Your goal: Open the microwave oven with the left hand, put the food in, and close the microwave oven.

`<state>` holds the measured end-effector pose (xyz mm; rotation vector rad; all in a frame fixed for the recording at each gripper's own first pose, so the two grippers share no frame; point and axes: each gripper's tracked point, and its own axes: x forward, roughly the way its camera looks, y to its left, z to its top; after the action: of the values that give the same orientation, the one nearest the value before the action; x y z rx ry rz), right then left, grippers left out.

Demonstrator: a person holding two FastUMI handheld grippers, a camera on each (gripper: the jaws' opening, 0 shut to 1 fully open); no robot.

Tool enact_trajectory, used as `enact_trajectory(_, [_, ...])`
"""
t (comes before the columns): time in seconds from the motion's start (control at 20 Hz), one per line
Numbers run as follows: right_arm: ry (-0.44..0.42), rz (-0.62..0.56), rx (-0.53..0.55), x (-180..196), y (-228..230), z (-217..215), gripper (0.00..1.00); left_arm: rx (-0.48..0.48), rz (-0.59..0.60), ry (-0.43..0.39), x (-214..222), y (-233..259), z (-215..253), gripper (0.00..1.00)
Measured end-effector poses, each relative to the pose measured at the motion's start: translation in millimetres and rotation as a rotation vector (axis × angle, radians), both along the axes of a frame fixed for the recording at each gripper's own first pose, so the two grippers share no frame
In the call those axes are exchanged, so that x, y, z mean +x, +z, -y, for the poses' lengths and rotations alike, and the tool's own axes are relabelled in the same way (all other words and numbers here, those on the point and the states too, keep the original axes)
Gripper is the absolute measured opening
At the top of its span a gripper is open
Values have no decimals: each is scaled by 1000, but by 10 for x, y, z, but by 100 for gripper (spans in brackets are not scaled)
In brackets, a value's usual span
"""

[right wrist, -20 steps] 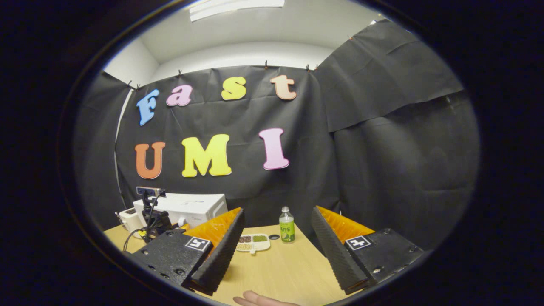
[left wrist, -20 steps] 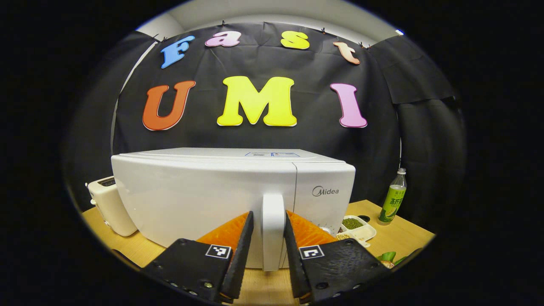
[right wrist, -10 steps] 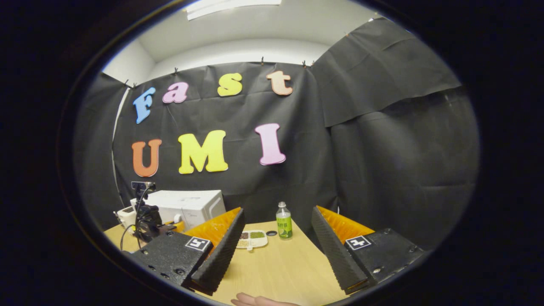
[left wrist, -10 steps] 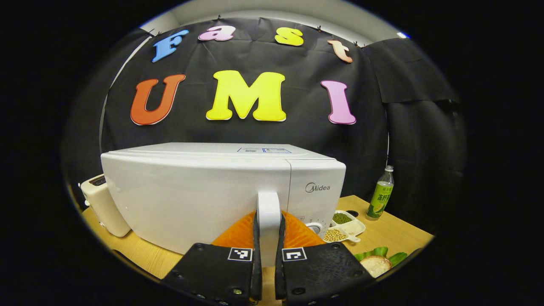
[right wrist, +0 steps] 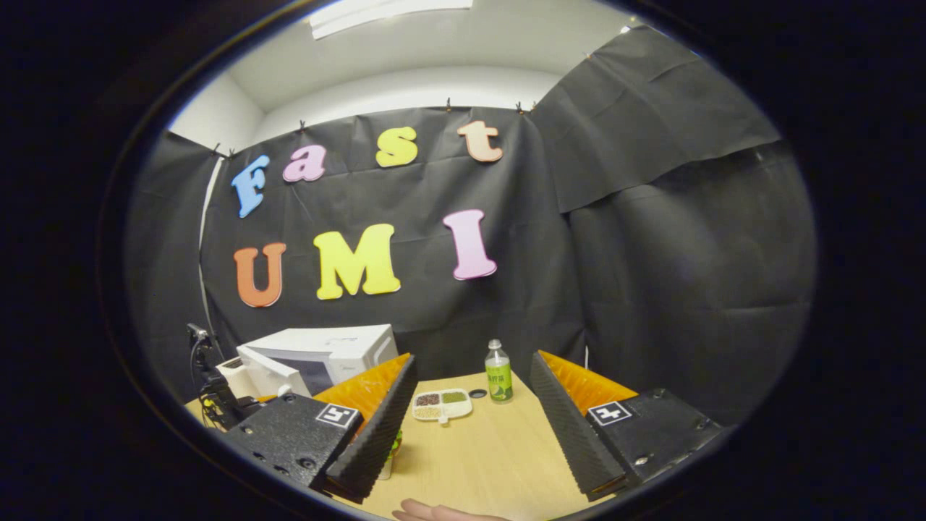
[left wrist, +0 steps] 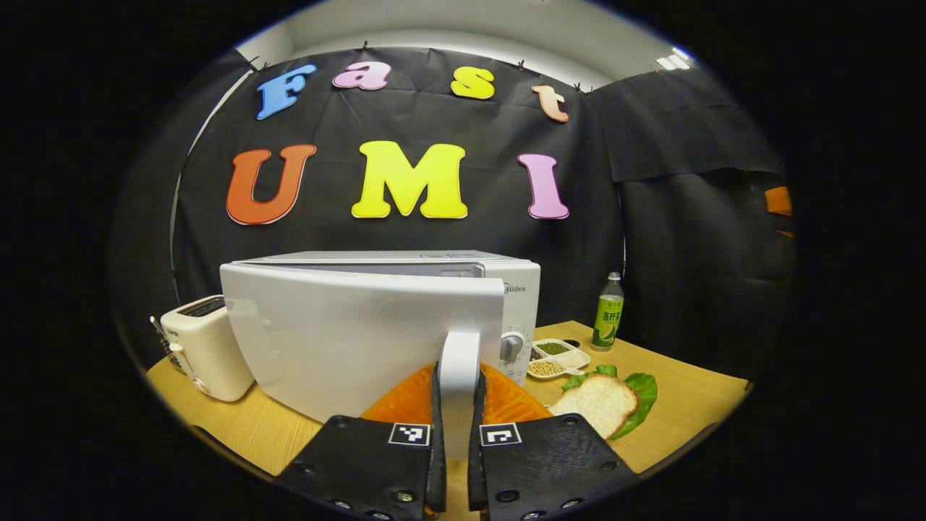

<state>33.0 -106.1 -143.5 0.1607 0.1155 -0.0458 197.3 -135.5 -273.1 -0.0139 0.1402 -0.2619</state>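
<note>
The white microwave point(left wrist: 519, 300) stands on the wooden table with its door point(left wrist: 347, 340) swung partly out. My left gripper point(left wrist: 456, 383) is shut on the door's upright white handle point(left wrist: 459, 354), one finger on each side. A slice of bread on green lettuce point(left wrist: 595, 402) lies on the table to the right of the handle. In the right gripper view the microwave point(right wrist: 347, 347) sits far left with its door point(right wrist: 269, 367) ajar. My right gripper point(right wrist: 472, 369) hangs open above the table with nothing between its fingers.
A cream toaster point(left wrist: 206, 347) stands left of the microwave. A divided white dish of beans point(left wrist: 555, 356) and a green-labelled bottle point(left wrist: 609, 311) sit to its right, near the table's back edge. Part of a hand point(right wrist: 434, 512) lies at the table's near edge.
My left gripper went from open around the handle to shut on it, then drew the door partly out. The bread and lettuce came into view. The right gripper stayed open.
</note>
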Motion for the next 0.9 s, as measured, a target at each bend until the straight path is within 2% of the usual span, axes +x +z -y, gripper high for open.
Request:
enact_trajectory(0.1, [15,-2,-30,-78,9,-107,91,1,-2,-9,-149,3,-103,11])
enact_trajectory(0.15, [22,0,-42,-119,35,-165,100,6,3,-13,-227,19,-166,11])
enact_trajectory(0.25, [30,10,-56,-171,95,-261,100,12,1,-17,-378,6,-299,11])
enact_trajectory(0.3, [36,13,-57,-199,112,-313,100,12,3,-19,-458,11,-384,11])
enact_trajectory(0.35, [44,14,-52,-227,138,-368,90,15,5,-21,-529,12,-446,11])
enact_trajectory(0.4, [54,13,-45,-253,142,-424,100,18,9,-19,-606,13,-529,11])
enact_trajectory(0.45, [64,11,-40,-270,155,-486,90,23,9,-15,-670,3,-622,11])
enact_trajectory(0.55, [76,7,-42,-303,169,-562,90,33,10,7,-817,-10,-836,11])
enact_trajectory(0.6, [76,8,-45,-322,189,-594,100,44,13,24,-870,-7,-970,11])
enact_trajectory(0.75, [82,12,-43,-392,241,-722,100,77,27,90,-1110,-20,-1409,13])
enact_trajectory(0.8, [86,11,-40,-422,244,-764,90,82,28,110,-1178,-22,-1561,13])
enact_trajectory(0.9, [95,11,-42,-472,265,-864,90,91,27,147,-1290,-46,-1873,13])
